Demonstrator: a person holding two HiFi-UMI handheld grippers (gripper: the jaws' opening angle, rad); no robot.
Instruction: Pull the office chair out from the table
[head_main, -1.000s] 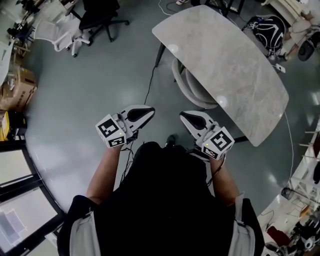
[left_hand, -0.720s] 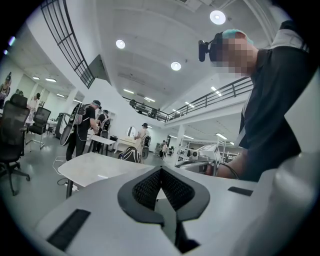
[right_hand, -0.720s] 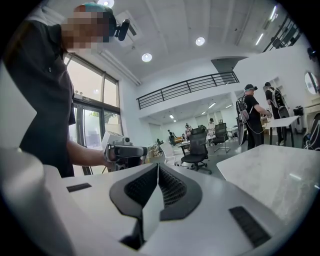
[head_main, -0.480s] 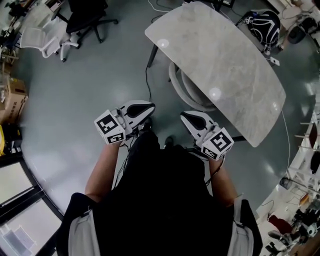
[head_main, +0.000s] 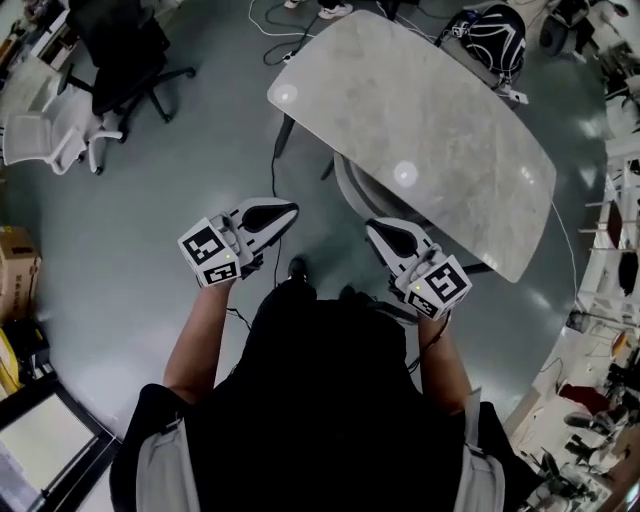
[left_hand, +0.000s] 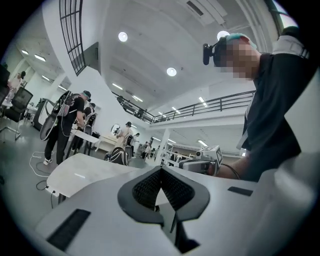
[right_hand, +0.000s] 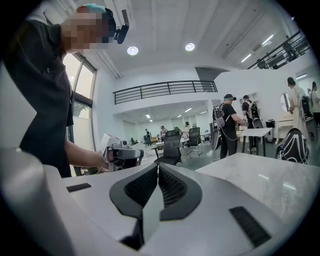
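Off the long edge of the marble-look desk (head_main: 440, 120), the left gripper (head_main: 291, 209) and right gripper (head_main: 372, 227) show ribbed black jaws together, empty.

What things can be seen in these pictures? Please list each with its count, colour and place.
table: one, pale grey marble, ahead and right of the person.
office chair: one, pale, tucked under the table's near edge.
black chair: one, black, upper left.
white chair: one, white, beside the black chair.
backpack: one, black, beyond the table's far end.
cardboard box: one, brown, left edge.
people: several, dark clothes, beyond the table.
left gripper: one, white and black, shut, empty, over the floor.
right gripper: one, white and black, shut, empty, near the table.
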